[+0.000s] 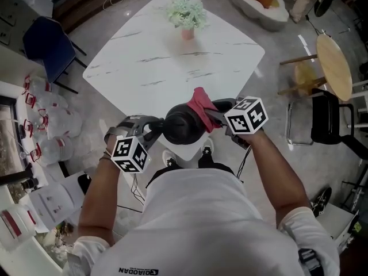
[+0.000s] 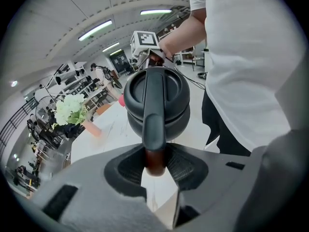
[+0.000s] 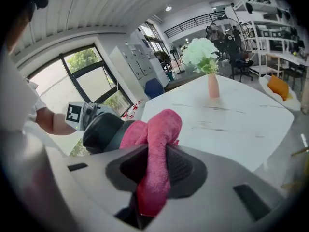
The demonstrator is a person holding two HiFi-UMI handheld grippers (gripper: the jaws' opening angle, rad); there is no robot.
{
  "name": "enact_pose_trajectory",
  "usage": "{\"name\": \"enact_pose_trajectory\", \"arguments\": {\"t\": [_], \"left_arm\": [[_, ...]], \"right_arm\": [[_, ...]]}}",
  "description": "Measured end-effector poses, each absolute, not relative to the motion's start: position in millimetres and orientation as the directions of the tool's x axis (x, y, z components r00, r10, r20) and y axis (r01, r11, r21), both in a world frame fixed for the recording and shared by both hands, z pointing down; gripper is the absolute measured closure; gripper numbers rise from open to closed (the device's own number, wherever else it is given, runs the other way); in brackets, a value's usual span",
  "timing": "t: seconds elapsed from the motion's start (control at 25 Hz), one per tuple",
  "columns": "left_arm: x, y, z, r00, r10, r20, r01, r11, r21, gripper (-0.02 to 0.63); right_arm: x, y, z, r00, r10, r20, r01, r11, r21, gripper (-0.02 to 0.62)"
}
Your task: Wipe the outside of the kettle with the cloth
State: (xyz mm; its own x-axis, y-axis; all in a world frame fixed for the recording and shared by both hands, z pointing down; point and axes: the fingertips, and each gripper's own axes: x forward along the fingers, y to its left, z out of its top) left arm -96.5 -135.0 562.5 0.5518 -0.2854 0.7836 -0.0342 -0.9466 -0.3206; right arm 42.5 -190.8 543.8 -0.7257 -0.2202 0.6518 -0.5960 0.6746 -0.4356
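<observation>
A black kettle (image 1: pixel 183 123) hangs in the air at the near corner of the white marble table (image 1: pixel 172 56). My left gripper (image 1: pixel 154 132) is shut on the kettle's handle (image 2: pixel 154 124), holding it from the left. The kettle's lid (image 2: pixel 157 93) faces the left gripper view. My right gripper (image 1: pixel 214 115) is shut on a pink cloth (image 1: pixel 201 105), which lies against the kettle's right upper side. In the right gripper view the cloth (image 3: pixel 154 153) sticks out between the jaws and touches the kettle (image 3: pixel 101 129).
A pink vase of pale flowers (image 1: pixel 187 15) stands at the table's far side. A blue chair (image 1: pixel 49 45) is at the left, a round wooden side table (image 1: pixel 333 65) and a black chair (image 1: pixel 328 119) at the right. Bags and papers (image 1: pixel 43 125) lie on the floor at left.
</observation>
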Motion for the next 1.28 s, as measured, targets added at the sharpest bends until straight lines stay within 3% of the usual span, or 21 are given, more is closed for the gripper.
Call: {"name": "enact_pose_trajectory", "arguments": {"t": [0.84,1.28], "left_arm": [[-69.1,-137.9,545.3,0.569,-0.33,0.753,0.017,-0.911,-0.412,0.486],[-68.3,-135.9,546.8,0.583,-0.327,0.744,0.06,-0.895,-0.441,0.486]], "right_arm": [[85.5,-222.7,653.5,-0.613,-0.204,0.764,-0.708,0.572,-0.415,0.497],[110.6,-224.3,654.9,-0.474,-0.258,0.842,-0.785,0.557,-0.272,0.497]]}}
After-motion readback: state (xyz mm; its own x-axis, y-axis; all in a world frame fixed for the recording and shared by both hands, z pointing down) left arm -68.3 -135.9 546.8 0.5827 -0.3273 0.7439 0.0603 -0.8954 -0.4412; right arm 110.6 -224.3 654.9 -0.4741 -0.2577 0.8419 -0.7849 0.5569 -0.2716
